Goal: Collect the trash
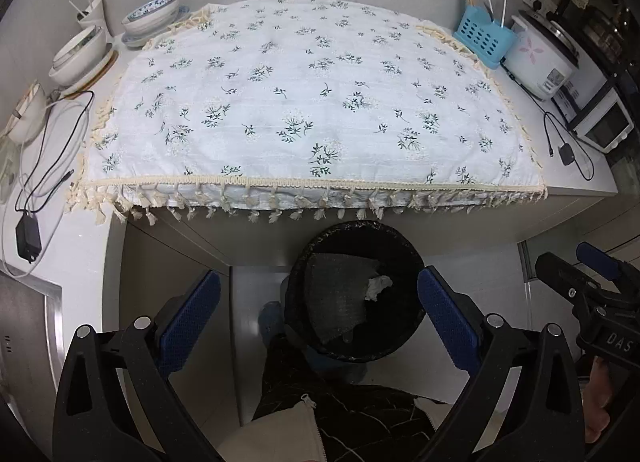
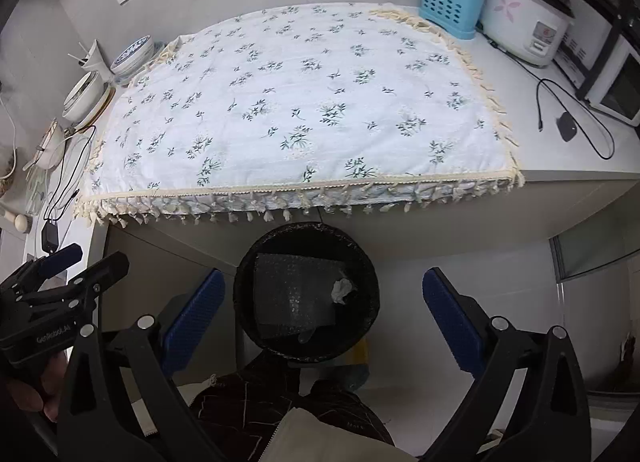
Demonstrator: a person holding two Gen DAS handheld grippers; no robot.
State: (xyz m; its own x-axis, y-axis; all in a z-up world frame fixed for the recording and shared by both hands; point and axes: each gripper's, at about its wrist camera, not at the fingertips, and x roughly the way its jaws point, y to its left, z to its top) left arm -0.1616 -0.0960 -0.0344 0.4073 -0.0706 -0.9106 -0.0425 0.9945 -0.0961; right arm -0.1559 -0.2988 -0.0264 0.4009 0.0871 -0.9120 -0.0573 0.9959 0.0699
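A black round trash bin (image 1: 412, 326) stands on the floor below the counter edge; it also shows in the right wrist view (image 2: 368, 302). Inside it lie a crumpled white tissue (image 1: 377, 287) (image 2: 342, 289) and a grey bubble-wrap sheet (image 1: 340, 298) (image 2: 292, 294). My left gripper (image 1: 319, 312) is open and empty, held above the bin. My right gripper (image 2: 323, 314) is open and empty, also above the bin. Each gripper shows at the edge of the other's view. The floral cloth (image 1: 304, 102) (image 2: 304, 110) on the counter is bare.
White bowls (image 1: 80, 50) and a blue-patterned bowl (image 1: 150, 14) stand at the counter's left. A blue utensil holder (image 1: 484, 38), a rice cooker (image 1: 540, 58) and a small oven (image 1: 604, 126) stand at the right. Cables and a charger (image 1: 28, 234) lie at the left.
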